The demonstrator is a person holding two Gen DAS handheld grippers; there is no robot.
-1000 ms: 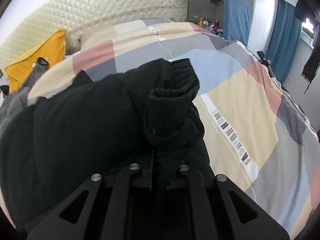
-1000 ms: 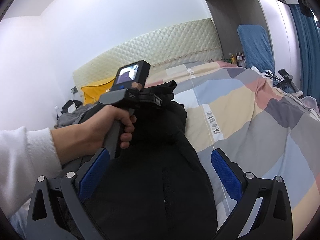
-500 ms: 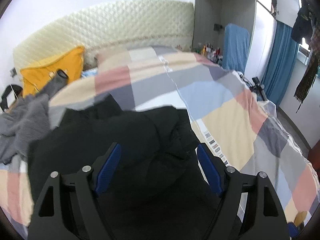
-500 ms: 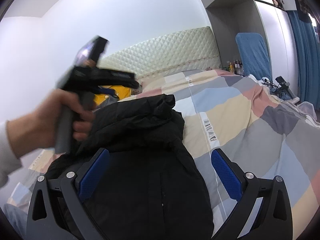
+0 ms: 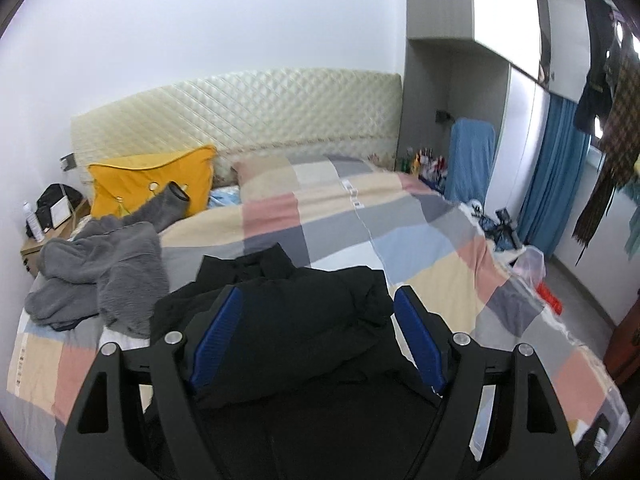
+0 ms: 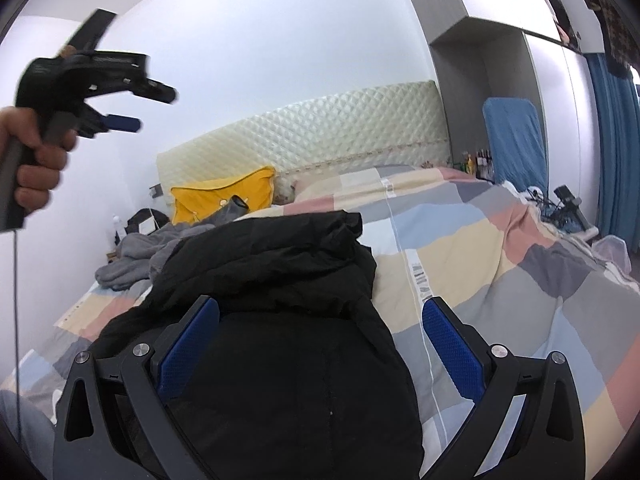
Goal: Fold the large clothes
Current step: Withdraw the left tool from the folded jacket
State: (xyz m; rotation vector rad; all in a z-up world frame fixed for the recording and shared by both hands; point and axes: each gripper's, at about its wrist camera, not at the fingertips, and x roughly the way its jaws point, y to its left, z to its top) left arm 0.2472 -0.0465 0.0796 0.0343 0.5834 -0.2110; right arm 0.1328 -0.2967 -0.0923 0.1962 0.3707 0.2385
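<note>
Both tools are spread and hold nothing: the left tool (image 5: 316, 336) hangs raised above the black jacket (image 5: 288, 320), and the right tool (image 6: 320, 336) hovers low over it. This jacket lies bunched on the patchwork bed (image 5: 420, 240), beside a grey fleece garment (image 5: 104, 272).

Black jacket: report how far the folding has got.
Done: the black jacket lies on the patchwork quilt with its upper part doubled over into a bundle. In hand: nothing; the left gripper and right gripper are both open. Left: the bundle looks rumpled and wants squaring; the grey fleece garment lies unfolded.
</note>
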